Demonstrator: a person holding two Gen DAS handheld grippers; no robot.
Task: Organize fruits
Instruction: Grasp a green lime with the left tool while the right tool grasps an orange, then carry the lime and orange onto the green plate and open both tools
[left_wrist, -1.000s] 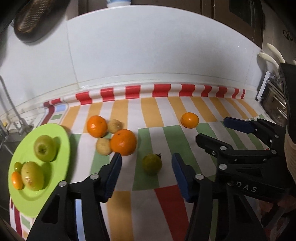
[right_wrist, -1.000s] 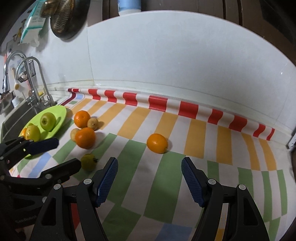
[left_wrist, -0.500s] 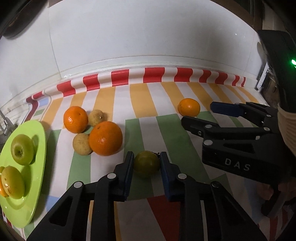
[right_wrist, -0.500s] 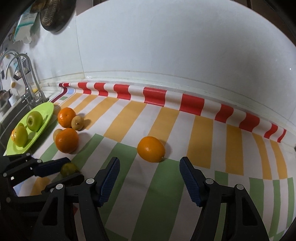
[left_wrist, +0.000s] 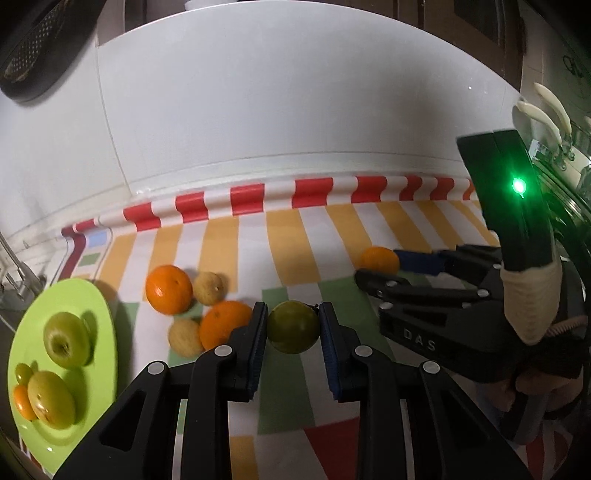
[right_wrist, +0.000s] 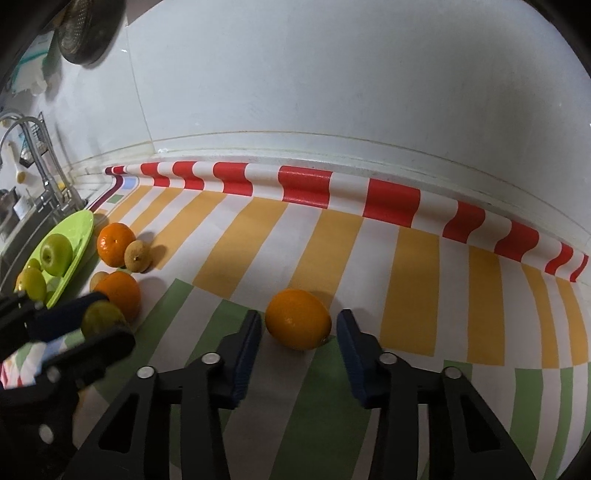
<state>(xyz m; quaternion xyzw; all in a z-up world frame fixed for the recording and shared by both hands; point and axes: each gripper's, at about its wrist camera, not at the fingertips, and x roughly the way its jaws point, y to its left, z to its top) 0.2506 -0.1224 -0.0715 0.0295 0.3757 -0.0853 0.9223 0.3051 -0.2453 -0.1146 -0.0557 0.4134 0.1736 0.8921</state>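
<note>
Left gripper (left_wrist: 293, 326): both blue pads pressed against a dull green round fruit (left_wrist: 293, 326), clenched on it; whether the fruit is lifted clear of the striped cloth (left_wrist: 280, 236) cannot be told.

Right gripper (right_wrist: 300, 332): jaws spread, straddling a lone orange (right_wrist: 298, 319) that sits on the cloth. Slim gaps show on both sides; pads not touching it.

Container: one lime-green plate (left_wrist: 98, 306) at the far left of the cloth, next to the sink edge. Contents:
- green apple (left_wrist: 67, 344), stem dimple facing the camera, toward the back of the plate
- larger yellow-green fruit (left_wrist: 51, 400) toward the front
- small orange fruit (left_wrist: 23, 402) touching that fruit's left side
- small green fruit (left_wrist: 23, 373) just behind the small orange one

Loose on the cloth, just right of the plate, a cluster of four:
- orange (left_wrist: 169, 284) at the back
- tan fruit (left_wrist: 208, 288) touching its right side
- second orange (left_wrist: 226, 324) nearer, partly hidden by the left finger
- second tan fruit (left_wrist: 184, 336) against its left side

Faucet (right_wrist: 35, 155) stands behind the plate in the right wrist view.
</note>
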